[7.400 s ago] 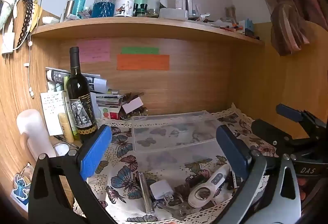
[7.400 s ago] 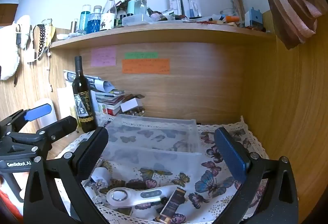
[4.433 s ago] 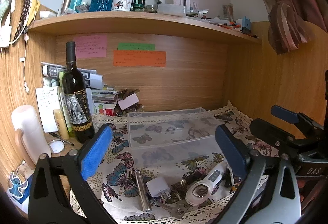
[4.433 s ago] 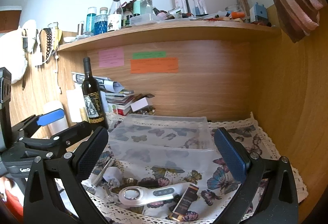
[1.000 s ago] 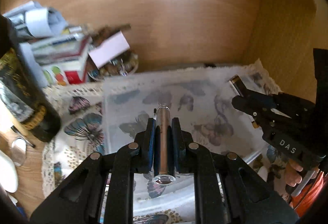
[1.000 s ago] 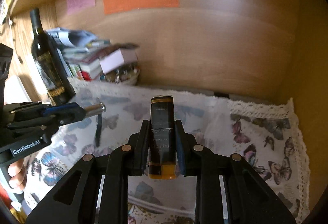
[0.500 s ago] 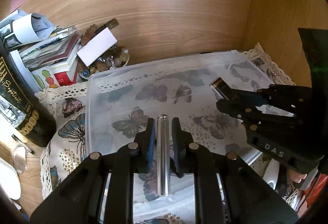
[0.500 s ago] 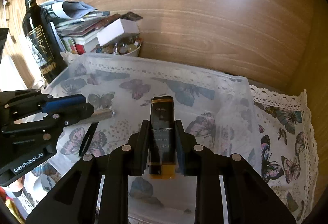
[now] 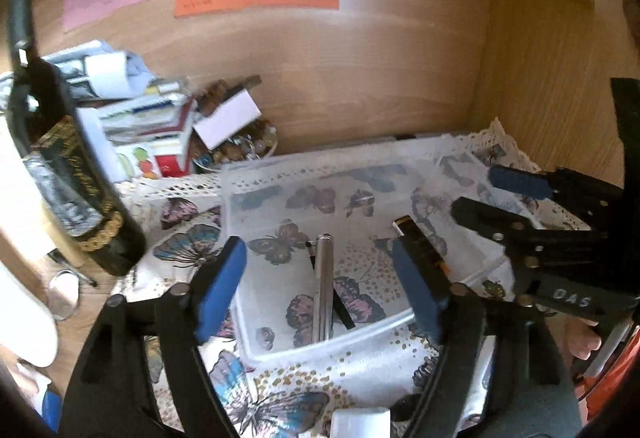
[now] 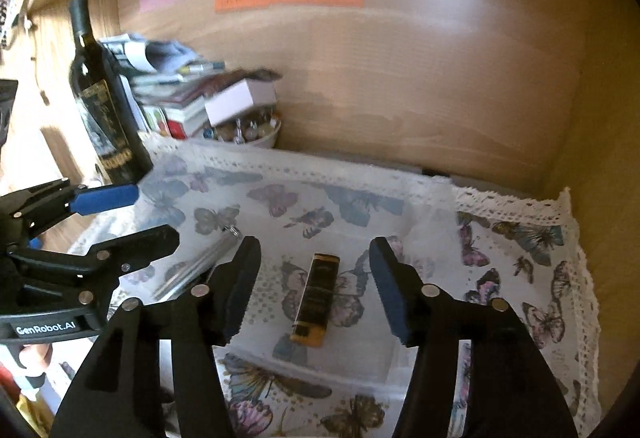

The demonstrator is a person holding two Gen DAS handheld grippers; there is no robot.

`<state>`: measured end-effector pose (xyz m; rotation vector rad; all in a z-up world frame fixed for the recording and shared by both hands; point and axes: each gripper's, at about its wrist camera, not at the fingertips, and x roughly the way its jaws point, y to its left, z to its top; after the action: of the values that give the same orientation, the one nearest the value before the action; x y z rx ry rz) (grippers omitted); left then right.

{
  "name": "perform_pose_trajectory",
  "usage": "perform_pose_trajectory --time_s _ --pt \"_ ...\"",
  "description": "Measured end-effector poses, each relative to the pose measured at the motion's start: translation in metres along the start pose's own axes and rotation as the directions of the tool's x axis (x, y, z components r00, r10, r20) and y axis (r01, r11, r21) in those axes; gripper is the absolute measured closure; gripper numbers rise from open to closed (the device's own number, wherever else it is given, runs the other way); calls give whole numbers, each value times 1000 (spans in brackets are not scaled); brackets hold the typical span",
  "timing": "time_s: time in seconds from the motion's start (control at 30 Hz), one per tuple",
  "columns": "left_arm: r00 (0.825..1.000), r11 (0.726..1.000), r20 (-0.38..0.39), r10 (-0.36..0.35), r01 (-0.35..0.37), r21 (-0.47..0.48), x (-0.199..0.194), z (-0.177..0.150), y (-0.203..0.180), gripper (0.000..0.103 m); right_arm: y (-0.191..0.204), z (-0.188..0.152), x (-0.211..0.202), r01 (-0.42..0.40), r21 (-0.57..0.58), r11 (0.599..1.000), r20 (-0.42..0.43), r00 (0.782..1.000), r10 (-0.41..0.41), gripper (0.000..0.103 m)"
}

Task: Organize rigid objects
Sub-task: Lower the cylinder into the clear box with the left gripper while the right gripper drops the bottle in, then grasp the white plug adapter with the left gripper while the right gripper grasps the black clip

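Both grippers gape wide: the left gripper [image 9: 320,286] straddles a silver metal tube [image 9: 323,286], the right gripper [image 10: 314,288] a black-and-gold rectangular case [image 10: 316,300], both inside the clear plastic bin [image 9: 320,348].

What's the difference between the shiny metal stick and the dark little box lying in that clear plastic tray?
The metal tube is slim, round and silver all over; the dark box is shorter, wider, flat-sided and black with a gold end. The metal tube lies toward the left of the clear tray, the dark box toward the right. Both lie flat inside the tray, apart, each released between open jaws of a hand-held gripper.
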<state>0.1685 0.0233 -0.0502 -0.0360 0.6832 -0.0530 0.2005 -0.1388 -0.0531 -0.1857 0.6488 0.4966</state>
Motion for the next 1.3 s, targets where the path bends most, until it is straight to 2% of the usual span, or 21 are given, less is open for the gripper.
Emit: perform_pose_trajectory --time_s 0.2,0.27,0.43,0.63,0.9,0.97,1.03,1.1,1.17,1.3 --pt "997 1000 74 19 -20 8 -41 -6 0 6 6 -6 -47 31 5 999 111 993 -32 28" --pt "995 1000 100 25 -27 11 -56 -11 2 4 8 -11 -59 41 2 999 138 990 -40 23" --pt "995 999 97 34 -36 18 -70 -30 4 2 13 -33 -83 67 1 998 175 982 -66 20" --pt "998 999 35 44 -45 27 -65 -59 3 2 11 -66 -89 79 24 997 143 986 -81 19" --pt "998 999 -59 13 -11 33 -48 -90 0 2 -1 -107 -74 99 86 991 28 994 -102 19" --pt "997 999 -78 -3 6 35 -44 -95 -1 2 -2 -115 -69 95 100 990 2 995 -95 21" --pt "996 999 -86 -18 21 35 -43 -99 -3 8 -4 -124 -65 88 116 989 -21 996 -86 22" --pt "994 998 -103 -39 43 35 -40 -101 -6 16 -6 -130 -61 74 128 989 -51 996 -68 31" --pt "991 998 -117 -59 62 25 -36 -103 -7 18 -6 -134 -56 56 144 988 -74 996 -46 41" --pt "986 997 -145 -79 81 10 -26 -105 -9 27 -4 -140 -52 37 155 987 -101 995 -22 56"
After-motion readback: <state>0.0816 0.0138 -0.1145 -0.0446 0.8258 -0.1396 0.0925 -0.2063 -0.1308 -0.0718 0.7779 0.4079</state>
